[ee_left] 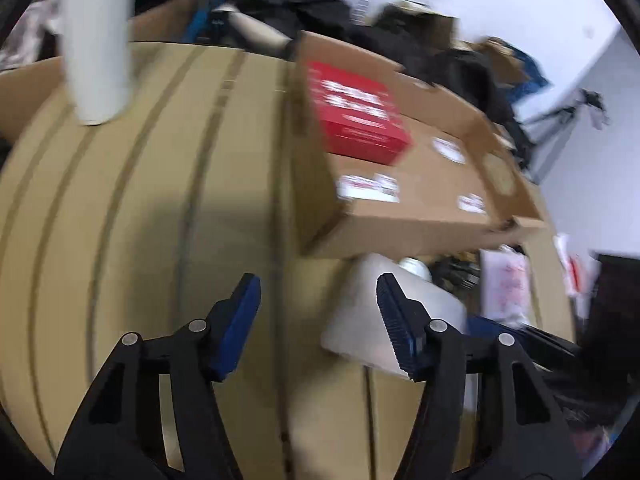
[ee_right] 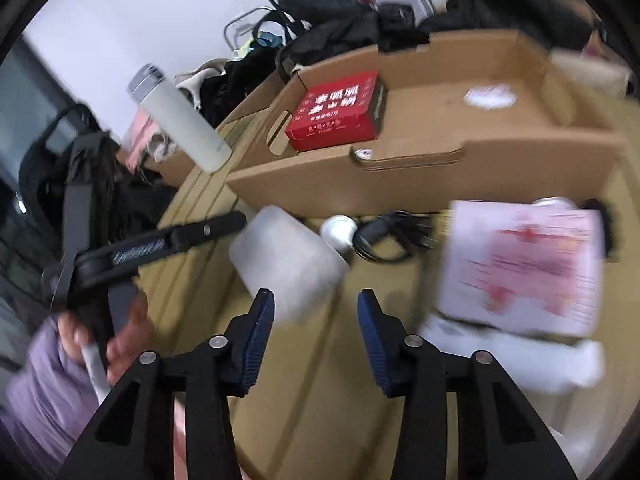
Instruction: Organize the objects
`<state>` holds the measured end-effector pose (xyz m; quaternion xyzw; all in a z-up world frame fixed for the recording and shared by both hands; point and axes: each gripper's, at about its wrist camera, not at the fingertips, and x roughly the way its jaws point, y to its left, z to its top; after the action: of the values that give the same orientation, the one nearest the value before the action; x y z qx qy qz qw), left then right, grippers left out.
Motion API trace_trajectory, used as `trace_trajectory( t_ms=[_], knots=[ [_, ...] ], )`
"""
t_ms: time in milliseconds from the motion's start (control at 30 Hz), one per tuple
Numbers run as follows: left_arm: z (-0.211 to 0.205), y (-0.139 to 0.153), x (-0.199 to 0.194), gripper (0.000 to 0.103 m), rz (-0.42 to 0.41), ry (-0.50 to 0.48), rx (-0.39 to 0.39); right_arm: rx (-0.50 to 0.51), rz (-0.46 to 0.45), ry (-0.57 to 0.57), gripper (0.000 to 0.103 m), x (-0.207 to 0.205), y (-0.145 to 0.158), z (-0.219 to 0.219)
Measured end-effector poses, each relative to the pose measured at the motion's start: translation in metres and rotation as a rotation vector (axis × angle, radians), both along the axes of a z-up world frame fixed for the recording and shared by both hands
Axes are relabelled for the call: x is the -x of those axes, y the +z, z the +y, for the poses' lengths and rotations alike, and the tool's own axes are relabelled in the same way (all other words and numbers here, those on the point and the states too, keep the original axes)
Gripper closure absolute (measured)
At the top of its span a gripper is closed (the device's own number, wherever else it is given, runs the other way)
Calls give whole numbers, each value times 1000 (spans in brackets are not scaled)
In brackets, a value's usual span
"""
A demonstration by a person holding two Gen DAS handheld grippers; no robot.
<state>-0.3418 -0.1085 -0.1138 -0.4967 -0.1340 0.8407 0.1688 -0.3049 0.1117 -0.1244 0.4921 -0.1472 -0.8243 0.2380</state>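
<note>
My left gripper (ee_left: 318,292) hangs open over the tan table (ee_left: 140,200), with nothing between its blue pads. A frosted white jug (ee_left: 356,312) lies just behind its right finger. My right gripper (ee_right: 316,304) is open too, and the same jug (ee_right: 284,256) lies just ahead of its left finger without touching it. A red box (ee_left: 360,120) (ee_right: 340,110) sits inside a shallow cardboard tray (ee_left: 420,232) (ee_right: 400,188). A tall white bottle (ee_left: 98,40) (ee_right: 180,120) stands at the table's far left. A white box with pink print (ee_right: 524,264) lies to the right.
A coiled black cable (ee_right: 392,232) and a small white cap (ee_right: 339,229) lie before the tray. A hand (ee_right: 120,340) in a lilac sleeve holds the other black tool at left. Dark bags and clothes (ee_right: 328,20) pile up behind the table. Both views are motion-blurred.
</note>
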Motion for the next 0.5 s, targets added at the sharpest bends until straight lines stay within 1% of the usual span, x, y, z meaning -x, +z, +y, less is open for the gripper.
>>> trace_trajectory(
  t_ms=[33, 100, 133, 167, 200, 233, 267, 300, 333, 367, 433, 500],
  knots=[
    [7, -2, -3, 48, 2, -39, 0, 12, -5, 1, 59, 4, -3, -4],
    [15, -2, -10, 52, -1, -64, -23, 52, -13, 6, 62, 6, -7, -13],
    [18, -1, -15, 55, 2, -49, -10, 56, -11, 8, 68, 5, -6, -13],
    [23, 2, -25, 57, -7, -61, -29, 45, -6, 16, 71, 2, -4, -13],
    [28, 3, -34, 57, -17, -62, -49, 17, 3, 40, 74, -4, 0, -15],
    [34, 5, -47, 59, -23, -53, -62, -15, 16, 46, 74, -8, 3, -14],
    [45, 7, -65, 59, -17, -62, -59, -62, 39, 54, 74, -19, 8, -12],
    [53, 7, -77, 59, -17, -78, -43, -82, 42, 60, 74, -26, 10, -9],
    [62, 6, -89, 59, -33, -92, -35, -86, 33, 69, 74, -38, 12, -1],
    [64, 5, -91, 60, -47, -101, -47, -86, 21, 72, 74, -45, 13, 6],
    [71, 2, -107, 64, -58, -104, -91, -94, 11, 65, 74, -64, 16, 21],
    [77, -3, -111, 66, -78, -100, -102, -75, -4, 47, 74, -77, 16, 34]
  ],
)
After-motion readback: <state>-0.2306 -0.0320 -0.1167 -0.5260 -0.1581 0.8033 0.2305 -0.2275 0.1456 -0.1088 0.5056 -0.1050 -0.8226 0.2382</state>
